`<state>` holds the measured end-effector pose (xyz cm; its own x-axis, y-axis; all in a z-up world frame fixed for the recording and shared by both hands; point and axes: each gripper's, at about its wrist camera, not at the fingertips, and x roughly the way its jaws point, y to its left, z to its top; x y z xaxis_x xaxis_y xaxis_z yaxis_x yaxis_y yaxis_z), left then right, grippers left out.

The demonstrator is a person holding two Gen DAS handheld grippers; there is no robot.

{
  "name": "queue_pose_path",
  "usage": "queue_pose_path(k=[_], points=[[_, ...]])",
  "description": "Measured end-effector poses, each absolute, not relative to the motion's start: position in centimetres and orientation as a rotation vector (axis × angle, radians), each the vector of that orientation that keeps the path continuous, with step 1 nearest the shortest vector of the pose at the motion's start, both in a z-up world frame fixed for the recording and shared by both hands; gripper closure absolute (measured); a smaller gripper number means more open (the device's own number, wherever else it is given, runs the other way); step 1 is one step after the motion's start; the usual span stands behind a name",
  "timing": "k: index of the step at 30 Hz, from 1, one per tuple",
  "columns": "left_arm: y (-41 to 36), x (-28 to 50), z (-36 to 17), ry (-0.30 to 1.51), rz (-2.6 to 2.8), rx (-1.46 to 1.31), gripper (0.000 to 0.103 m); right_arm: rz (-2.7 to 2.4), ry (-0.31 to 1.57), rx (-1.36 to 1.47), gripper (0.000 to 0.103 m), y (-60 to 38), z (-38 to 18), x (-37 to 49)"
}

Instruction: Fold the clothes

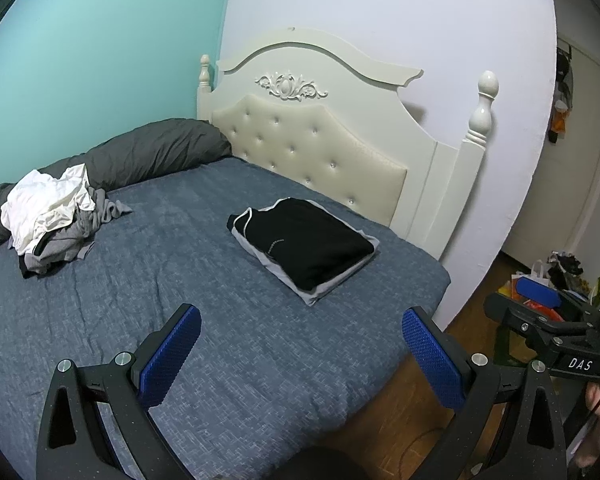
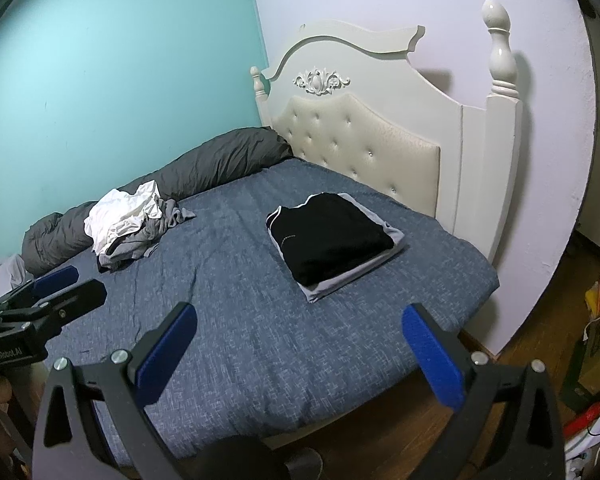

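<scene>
A folded stack, a black garment (image 1: 304,248) (image 2: 334,236) on top of a light grey one, lies on the blue bed cover (image 1: 220,340) (image 2: 240,340) near the headboard. A loose pile of white and grey clothes (image 1: 56,216) (image 2: 132,224) sits at the far left by the wall. My left gripper (image 1: 302,320) (image 2: 88,280) hovers open over the bed's near part, holding nothing. My right gripper (image 2: 300,316) (image 1: 508,298) is open too, empty, beside the left one and short of the folded stack.
A rolled dark grey duvet (image 1: 140,156) (image 2: 204,164) runs along the turquoise wall. The white tufted headboard (image 1: 312,140) (image 2: 364,136) stands behind the stack. Bags and clutter (image 1: 548,276) (image 2: 596,344) crowd the wooden floor to the bed's right.
</scene>
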<state>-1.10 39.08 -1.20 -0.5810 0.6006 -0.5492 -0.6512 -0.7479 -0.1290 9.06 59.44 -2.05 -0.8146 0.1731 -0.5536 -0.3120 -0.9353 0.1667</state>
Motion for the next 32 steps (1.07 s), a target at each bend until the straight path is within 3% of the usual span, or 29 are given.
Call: queue_pose_path(k=[32], points=[[38.88,-0.96,-1.21,0.105,2.290,-0.759,0.001,2.734,0.383,-0.810,0.000,59.52,-2.40,9.31]])
